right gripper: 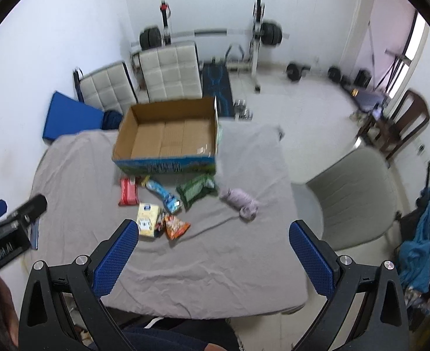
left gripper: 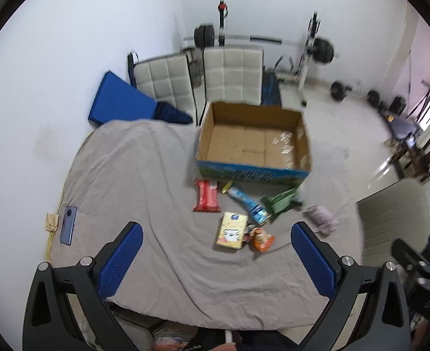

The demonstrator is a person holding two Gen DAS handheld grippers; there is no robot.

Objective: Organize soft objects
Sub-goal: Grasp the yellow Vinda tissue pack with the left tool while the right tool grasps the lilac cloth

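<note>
An empty cardboard box (left gripper: 253, 140) (right gripper: 171, 137) stands at the far side of a table under a grey cloth (left gripper: 144, 193) (right gripper: 215, 251). In front of it lie a red packet (left gripper: 206, 196) (right gripper: 128, 192), a blue packet (left gripper: 248, 203) (right gripper: 163, 194), a green packet (left gripper: 280, 200) (right gripper: 196, 191), a yellow packet (left gripper: 232, 231) (right gripper: 147, 216), an orange packet (left gripper: 262, 240) (right gripper: 175, 226) and a lilac soft bundle (left gripper: 321, 215) (right gripper: 241, 200). My left gripper (left gripper: 215, 260) and right gripper (right gripper: 215, 257) are both open and empty, above the table's near part.
A blue phone (left gripper: 68, 224) lies at the table's left edge. Two white padded chairs (left gripper: 229, 71) and a blue mat (left gripper: 121, 99) stand behind the table. A grey chair (right gripper: 358, 193) stands to the right. Weights and a barbell rack (right gripper: 256, 35) are at the far wall.
</note>
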